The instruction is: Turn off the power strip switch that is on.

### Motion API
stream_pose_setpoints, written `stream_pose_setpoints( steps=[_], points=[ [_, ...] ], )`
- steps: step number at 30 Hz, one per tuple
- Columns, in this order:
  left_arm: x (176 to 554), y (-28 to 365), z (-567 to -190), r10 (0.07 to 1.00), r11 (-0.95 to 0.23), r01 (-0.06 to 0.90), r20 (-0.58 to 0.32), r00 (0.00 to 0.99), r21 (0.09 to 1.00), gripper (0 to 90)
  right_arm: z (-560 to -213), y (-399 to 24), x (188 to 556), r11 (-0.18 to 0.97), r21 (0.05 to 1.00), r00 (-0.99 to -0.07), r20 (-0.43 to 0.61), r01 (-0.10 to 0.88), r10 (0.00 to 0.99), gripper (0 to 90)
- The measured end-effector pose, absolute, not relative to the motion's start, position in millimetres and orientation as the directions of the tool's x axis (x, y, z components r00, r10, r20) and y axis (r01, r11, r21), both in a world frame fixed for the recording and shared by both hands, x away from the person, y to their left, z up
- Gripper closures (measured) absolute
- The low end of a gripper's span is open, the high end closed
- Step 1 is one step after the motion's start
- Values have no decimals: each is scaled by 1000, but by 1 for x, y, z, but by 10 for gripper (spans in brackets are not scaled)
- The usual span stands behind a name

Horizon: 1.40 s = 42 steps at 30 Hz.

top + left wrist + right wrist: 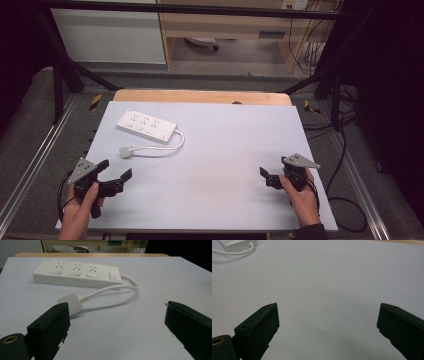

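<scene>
One flat white power strip

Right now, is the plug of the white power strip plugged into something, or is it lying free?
Lying free. The plug rests flat on the table at the end of its curved cord, beside the power strip, connected to no socket.

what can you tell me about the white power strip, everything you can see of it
The white power strip looks like smooth plastic: a long flat bar with three sockets in a row, each with a rocker switch, plus a switch with a red mark at the cable end. It lies flat, face up, on the far left of the pale table. Its white cable loops round to the unplugged plug, which rests on the table. Neither hand-held gripper touches it.
</scene>
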<state>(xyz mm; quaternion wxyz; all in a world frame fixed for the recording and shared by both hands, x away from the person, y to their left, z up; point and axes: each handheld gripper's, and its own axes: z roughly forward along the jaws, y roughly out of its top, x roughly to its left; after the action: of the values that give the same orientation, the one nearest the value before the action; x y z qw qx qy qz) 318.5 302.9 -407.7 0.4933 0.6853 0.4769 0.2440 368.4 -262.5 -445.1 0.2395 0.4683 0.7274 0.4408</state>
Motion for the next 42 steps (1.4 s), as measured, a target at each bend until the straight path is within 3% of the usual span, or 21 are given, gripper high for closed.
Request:
stream_pose_setpoints(
  steps=[6, 42],
  points=[
    [319, 301, -408, 888, -67, 409, -132, 440, 910, 63, -444, -264, 367, 138, 868, -437, 99, 478, 894, 50],
    [311, 303, -398, 848, -30, 381, -178, 499, 924, 56, -441, -262, 365, 183, 868, -464, 60, 461, 884, 49]
  ],
)
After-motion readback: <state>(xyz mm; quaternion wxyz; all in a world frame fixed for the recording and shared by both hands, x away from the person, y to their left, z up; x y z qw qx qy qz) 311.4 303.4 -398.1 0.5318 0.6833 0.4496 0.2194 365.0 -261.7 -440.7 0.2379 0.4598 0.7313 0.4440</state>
